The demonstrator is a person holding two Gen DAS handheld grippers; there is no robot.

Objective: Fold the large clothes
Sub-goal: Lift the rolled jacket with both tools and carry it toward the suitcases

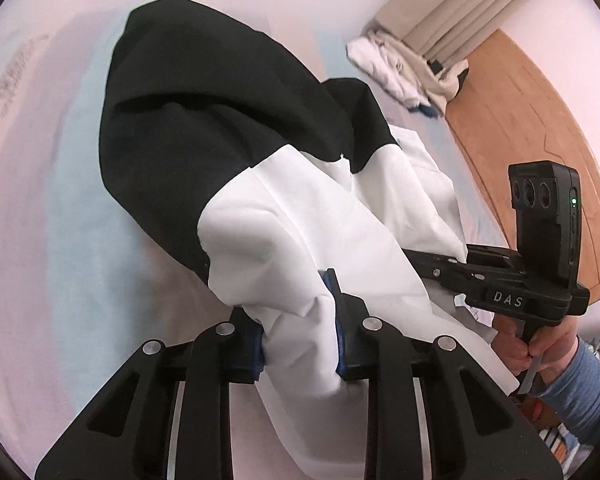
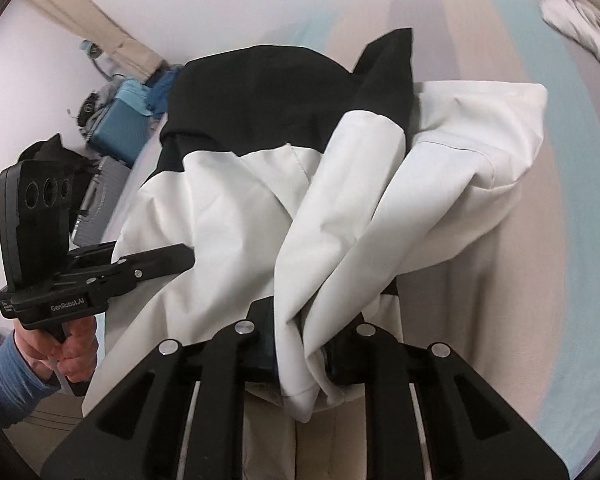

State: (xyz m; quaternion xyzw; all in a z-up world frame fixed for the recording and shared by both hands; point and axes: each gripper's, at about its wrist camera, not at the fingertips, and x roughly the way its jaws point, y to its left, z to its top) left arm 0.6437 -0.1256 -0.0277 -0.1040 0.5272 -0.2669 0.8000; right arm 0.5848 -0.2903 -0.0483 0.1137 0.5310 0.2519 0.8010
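Observation:
A large black and white garment [image 1: 236, 168] hangs lifted above a pale pink and blue bed sheet [image 1: 52, 200]. My left gripper [image 1: 300, 336] is shut on a bunch of its white cloth. My right gripper [image 2: 300, 344] is shut on another bunch of white cloth [image 2: 340, 216] of the same garment. In the left wrist view the right gripper's body [image 1: 532, 280] shows at the right, its fingers hidden under the cloth. In the right wrist view the left gripper's body [image 2: 60, 280] shows at the left, its fingers also hidden by the cloth.
A crumpled white and beige pile of clothes [image 1: 404, 68] lies at the sheet's far edge beside a beige curtain [image 1: 460, 4] and wooden floor [image 1: 532, 132]. Blue and grey suitcases [image 2: 120, 128] stand by the wall to the left.

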